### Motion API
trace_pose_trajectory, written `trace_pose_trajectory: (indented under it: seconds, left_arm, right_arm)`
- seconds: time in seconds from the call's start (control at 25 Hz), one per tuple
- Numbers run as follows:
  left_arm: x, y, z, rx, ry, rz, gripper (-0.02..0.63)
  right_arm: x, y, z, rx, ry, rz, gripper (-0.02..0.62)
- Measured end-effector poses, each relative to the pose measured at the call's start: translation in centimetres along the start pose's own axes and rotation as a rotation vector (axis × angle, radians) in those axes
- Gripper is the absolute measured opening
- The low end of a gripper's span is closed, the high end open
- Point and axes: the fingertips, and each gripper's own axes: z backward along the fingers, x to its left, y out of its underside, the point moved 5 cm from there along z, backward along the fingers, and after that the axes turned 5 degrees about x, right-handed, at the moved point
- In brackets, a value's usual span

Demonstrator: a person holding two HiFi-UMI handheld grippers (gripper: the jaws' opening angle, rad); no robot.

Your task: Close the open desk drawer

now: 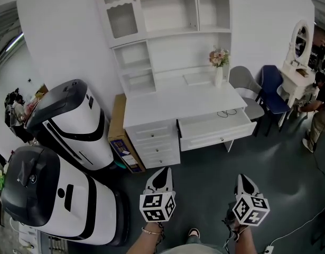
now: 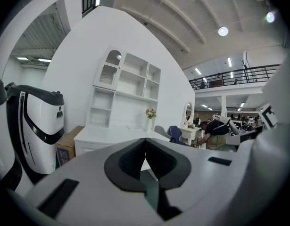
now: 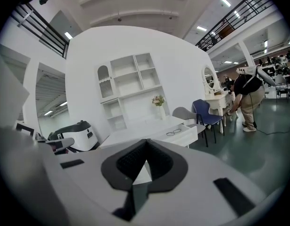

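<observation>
A white desk (image 1: 167, 106) with a shelf hutch stands against the wall. Its right-hand drawer (image 1: 217, 133) is pulled out, with a pair of glasses (image 1: 226, 112) lying inside. In the right gripper view the same open drawer (image 3: 185, 134) shows ahead. My left gripper (image 1: 163, 178) and right gripper (image 1: 245, 184) hover low in the head view, well short of the desk, both shut and empty. The left gripper (image 2: 145, 142) and the right gripper (image 3: 145, 145) each show their jaw tips pressed together.
Two large white-and-black machines (image 1: 72, 120) stand left of the desk beside a cardboard box (image 1: 120, 136). A grey chair (image 1: 247, 86) and a blue chair (image 1: 272, 91) sit to the right. A flower vase (image 1: 219, 67) is on the desk. A person (image 1: 318, 102) bends near a vanity.
</observation>
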Motion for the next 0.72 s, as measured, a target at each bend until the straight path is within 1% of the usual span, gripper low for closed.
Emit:
trace_pose_trajectory:
  seconds: [0.2,0.44,0.72]
  left_arm:
    - [-1.1,-1.1,-3.1,-0.009,-0.008,-0.024,0.02]
    - [-2.1,-1.5,-6.3,-0.003,-0.015,-0.043,0.02]
    - [-2.5,-1.3,-9.9,0.028,-0.013,-0.041,0.02]
  right_arm:
    - [-2.7,-1.2,-2.5,0.001,0.002,-0.021,0.006]
    - [-4.8,-2.4,-5.1,0.016,-0.034,-0.038,0.006]
    - [-6.9,-2.9,-7.7,0.039,-0.003,-0.037,0.006]
